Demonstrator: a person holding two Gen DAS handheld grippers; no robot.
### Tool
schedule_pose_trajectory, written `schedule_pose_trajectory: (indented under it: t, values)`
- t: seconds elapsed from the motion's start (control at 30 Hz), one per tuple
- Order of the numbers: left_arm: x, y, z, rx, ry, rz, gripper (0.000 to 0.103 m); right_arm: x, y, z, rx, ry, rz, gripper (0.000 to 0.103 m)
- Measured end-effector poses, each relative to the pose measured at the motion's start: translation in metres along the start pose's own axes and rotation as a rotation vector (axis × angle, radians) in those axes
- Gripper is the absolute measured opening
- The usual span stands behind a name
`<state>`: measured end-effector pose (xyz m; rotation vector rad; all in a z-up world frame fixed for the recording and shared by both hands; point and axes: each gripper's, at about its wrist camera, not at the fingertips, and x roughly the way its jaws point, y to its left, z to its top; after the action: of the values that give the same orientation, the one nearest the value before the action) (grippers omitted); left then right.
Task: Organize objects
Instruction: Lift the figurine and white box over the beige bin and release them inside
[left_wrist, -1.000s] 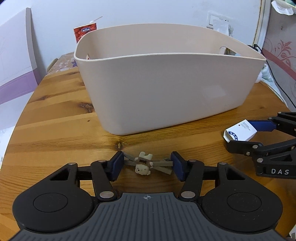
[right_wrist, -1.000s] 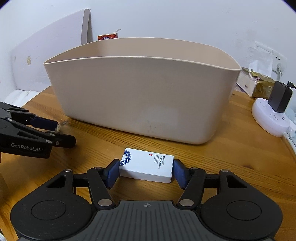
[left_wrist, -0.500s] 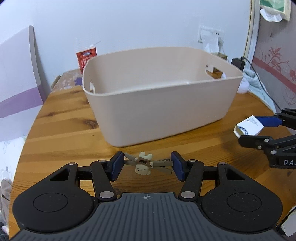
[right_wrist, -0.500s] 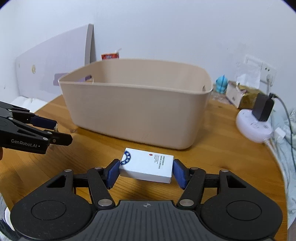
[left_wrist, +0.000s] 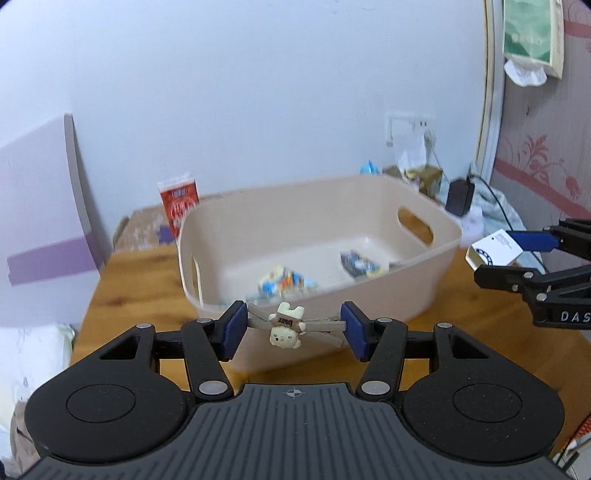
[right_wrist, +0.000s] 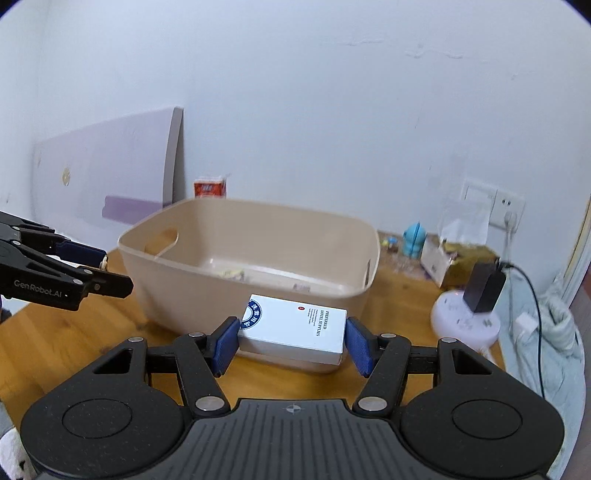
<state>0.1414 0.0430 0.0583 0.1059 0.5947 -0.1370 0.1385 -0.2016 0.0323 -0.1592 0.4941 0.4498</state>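
Left gripper (left_wrist: 293, 326): was clamped on a bear hair clip (left_wrist: 286, 329), held above the near rim of the beige bin (left_wrist: 436, 288).
Right gripper (right_wrist: 291, 341): was pinched on a white box (right_wrist: 295, 330), held short of the bin.
Technique: each item should be carried clear over the rim before release.
Obscured: bin contents (left_wrist: 288, 282) were blurred; identity could not be determined.

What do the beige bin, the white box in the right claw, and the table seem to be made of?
Beige bin: likely molded plastic, matte, with rounded corners and cut-out handles. White box: looks like printed cardboard, smooth with crisp folded edges. Table: wood or wood veneer, showing visible grain and a light sheen.
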Motion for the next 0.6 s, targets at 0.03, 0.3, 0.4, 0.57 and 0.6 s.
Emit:
schedule_pose_trajectory:
  t: [0.03,0.3,0.4,0.57,0.6]
  values:
    - [0.0,0.0,0.005,0.001,-0.008,0.004,0.057,0.001,-0.001,0.004,-0.001,-0.009,-0.005,0.059]
    - [0.021,0.006,0.04,-0.018,-0.026,0.042,0.057,0.019,-0.013,0.035,-0.014,-0.059,-0.03,0.059]
    - [0.038,0.009,0.05,-0.049,0.013,0.046,0.057,0.033,-0.018,0.045,-0.004,-0.059,-0.032,0.059]
    - [0.071,0.01,0.058,-0.08,0.076,0.023,0.057,0.053,-0.017,0.055,-0.031,-0.037,-0.035,0.059]
    - [0.078,0.01,0.059,-0.083,0.089,0.024,0.057,0.057,-0.016,0.056,-0.036,-0.027,-0.033,0.059]
